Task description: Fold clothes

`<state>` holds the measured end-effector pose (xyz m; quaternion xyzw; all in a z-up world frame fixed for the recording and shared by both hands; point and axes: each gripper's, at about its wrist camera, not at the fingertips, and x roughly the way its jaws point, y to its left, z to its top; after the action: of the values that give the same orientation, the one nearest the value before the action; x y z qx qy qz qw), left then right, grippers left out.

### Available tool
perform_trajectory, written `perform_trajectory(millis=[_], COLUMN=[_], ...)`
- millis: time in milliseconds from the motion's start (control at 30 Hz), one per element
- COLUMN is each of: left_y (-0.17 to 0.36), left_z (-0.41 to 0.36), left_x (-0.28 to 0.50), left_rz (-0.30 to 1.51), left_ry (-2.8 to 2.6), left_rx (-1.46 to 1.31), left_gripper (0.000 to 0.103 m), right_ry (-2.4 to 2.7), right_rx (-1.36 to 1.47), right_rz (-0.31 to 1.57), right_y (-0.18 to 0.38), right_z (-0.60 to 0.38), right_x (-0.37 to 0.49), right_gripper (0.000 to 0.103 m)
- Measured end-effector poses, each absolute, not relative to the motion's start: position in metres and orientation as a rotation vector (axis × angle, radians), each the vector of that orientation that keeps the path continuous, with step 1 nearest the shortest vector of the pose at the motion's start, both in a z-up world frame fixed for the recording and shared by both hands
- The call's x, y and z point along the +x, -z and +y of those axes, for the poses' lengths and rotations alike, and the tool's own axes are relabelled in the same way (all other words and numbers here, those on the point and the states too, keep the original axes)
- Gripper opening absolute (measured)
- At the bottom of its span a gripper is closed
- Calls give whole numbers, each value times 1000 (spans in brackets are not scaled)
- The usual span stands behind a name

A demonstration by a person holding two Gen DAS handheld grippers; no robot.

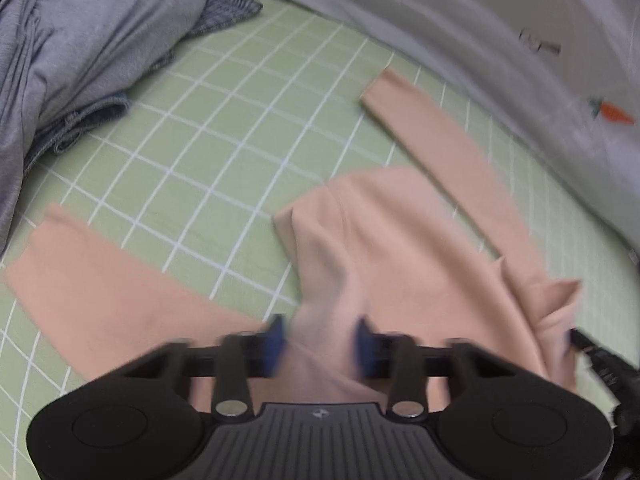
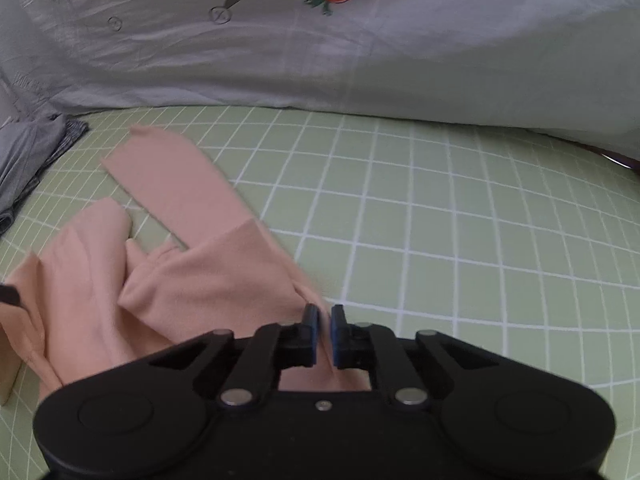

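Note:
A peach long-sleeved top (image 1: pixel 384 248) lies rumpled on the green checked bedsheet (image 1: pixel 224 152), one sleeve stretching far right, the other lying left. My left gripper (image 1: pixel 320 340) hovers over the top's near part with jaws open and cloth between them, blurred by motion. My right gripper (image 2: pixel 325 320) is shut on an edge of the peach top (image 2: pixel 192 280), which spreads to its left. The right gripper's tip shows at the left wrist view's right edge (image 1: pixel 580 340), holding cloth.
A pile of grey and blue-grey clothes (image 1: pixel 80 52) lies at the far left of the bed. A white quilt with carrot prints (image 2: pixel 320 40) runs along the far side. The green sheet (image 2: pixel 480 240) extends to the right.

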<state>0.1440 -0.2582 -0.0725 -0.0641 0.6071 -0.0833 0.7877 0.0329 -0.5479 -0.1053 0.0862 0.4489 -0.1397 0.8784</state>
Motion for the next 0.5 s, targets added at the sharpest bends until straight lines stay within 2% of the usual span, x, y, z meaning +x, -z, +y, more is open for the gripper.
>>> perform_trajectory(millis=[233,367,400,467,500], left_y=[75,76,76,76,76], left_z=[-251,-232,-230,-227,-225], left_x=[137,142,142,142,142], left_rz=[1286,1307,1307,1307,1307], left_ry=[134,106,101,90,85], left_rx=[-21,-82,-84,-88,-90], left_gripper=[9,10,10,10,10], right_ry=[648,637,626,629,633], right_rx=[242,326,343,359,365], right_rz=[971,1007,981,910,873], right_y=[96,94,90,79,74], right_z=[-592,-598,-597,-597,-597], right_x=[-33,-57,-59,-56,-54], right_gripper=[2,5,8,36,42])
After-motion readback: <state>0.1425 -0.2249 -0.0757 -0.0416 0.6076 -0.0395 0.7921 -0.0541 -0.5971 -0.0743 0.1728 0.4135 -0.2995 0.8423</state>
